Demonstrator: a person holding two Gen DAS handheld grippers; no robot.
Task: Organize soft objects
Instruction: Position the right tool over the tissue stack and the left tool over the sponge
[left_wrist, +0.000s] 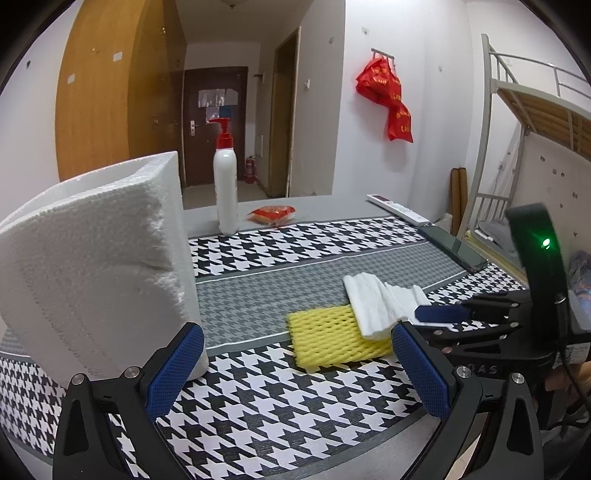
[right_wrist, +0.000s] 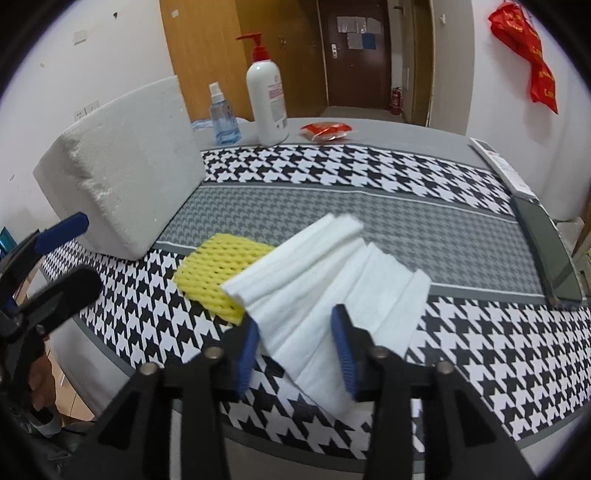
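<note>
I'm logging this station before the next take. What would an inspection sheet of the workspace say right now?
Surface: table under a houndstooth cloth with a grey band.
Job's things: white folded sheet overlapping a yellow foam net; white foam block standing at the table's left.
Clutter: pump bottle, spray bottle, red packet, remote, phone.
Grippers: left gripper open, nothing between its pads; right gripper open, astride the sheet's near end.
Cables: black lead on the right gripper's body.
Surroundings: wardrobe, door, red bag on a wall hook, bunk bed.
</note>
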